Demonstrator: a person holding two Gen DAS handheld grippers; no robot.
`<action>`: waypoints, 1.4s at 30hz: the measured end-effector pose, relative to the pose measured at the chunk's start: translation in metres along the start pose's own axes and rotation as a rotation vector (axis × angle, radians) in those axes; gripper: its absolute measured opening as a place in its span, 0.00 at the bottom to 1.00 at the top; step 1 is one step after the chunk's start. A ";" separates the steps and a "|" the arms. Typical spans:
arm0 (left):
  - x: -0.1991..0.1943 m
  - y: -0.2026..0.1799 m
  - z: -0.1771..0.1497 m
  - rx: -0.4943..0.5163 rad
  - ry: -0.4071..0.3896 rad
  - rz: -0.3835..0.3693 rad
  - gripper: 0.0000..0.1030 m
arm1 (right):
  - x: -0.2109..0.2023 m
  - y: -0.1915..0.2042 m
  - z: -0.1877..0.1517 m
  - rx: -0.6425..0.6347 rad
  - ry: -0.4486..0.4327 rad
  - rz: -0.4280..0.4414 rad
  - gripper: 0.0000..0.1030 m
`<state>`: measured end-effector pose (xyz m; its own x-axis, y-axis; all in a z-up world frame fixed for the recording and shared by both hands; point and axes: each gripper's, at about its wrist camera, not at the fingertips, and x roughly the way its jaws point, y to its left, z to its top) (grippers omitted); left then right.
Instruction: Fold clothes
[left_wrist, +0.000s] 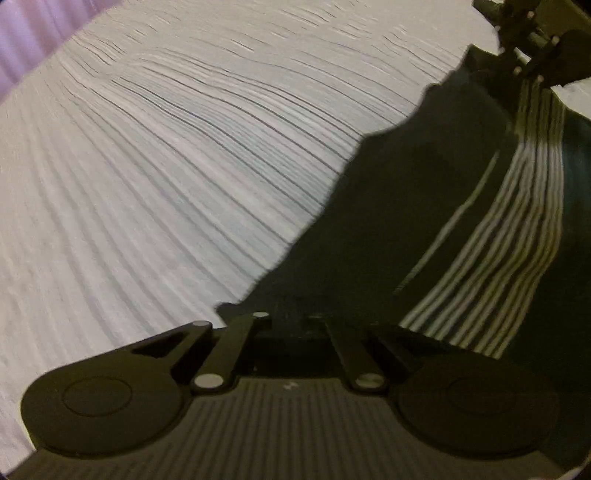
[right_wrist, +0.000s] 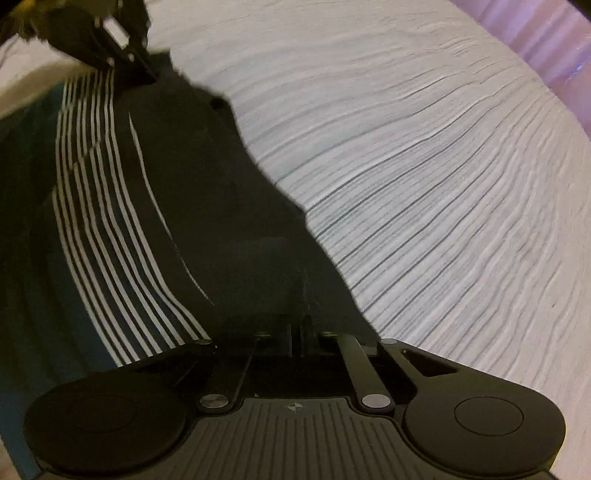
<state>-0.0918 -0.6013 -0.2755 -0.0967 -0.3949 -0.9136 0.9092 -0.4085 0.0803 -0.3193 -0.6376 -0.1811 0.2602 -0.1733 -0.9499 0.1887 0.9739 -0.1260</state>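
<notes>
A dark garment with a band of thin white stripes and a teal panel (left_wrist: 436, 206) hangs stretched between my two grippers over a white ribbed surface (left_wrist: 166, 177). In the left wrist view my left gripper (left_wrist: 295, 317) is shut on the garment's dark edge, and my right gripper (left_wrist: 532, 70) shows at the top right, gripping the far end. In the right wrist view the garment (right_wrist: 177, 206) runs from my right gripper (right_wrist: 297, 332), shut on it, up to my left gripper (right_wrist: 144, 74) at the top left. The fingertips are buried in dark cloth.
The white ribbed surface (right_wrist: 443, 184) fills the area beside and below the garment. A purple-lit curtain or wall (left_wrist: 33, 37) shows at the far edge, and also in the right wrist view (right_wrist: 546, 44).
</notes>
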 end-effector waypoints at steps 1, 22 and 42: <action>-0.006 0.006 -0.001 -0.036 -0.023 0.019 0.00 | -0.006 -0.003 0.001 0.023 -0.025 -0.008 0.02; 0.006 0.011 -0.021 -0.176 0.025 0.076 0.34 | -0.022 -0.014 -0.006 0.326 -0.135 -0.130 0.60; -0.126 -0.065 -0.088 -0.093 -0.019 0.081 0.28 | -0.109 0.095 -0.168 0.900 -0.075 -0.088 0.61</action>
<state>-0.1034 -0.4525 -0.2011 -0.0285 -0.4397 -0.8977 0.9480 -0.2967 0.1152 -0.4889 -0.5017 -0.1379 0.2647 -0.2812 -0.9224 0.8715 0.4793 0.1040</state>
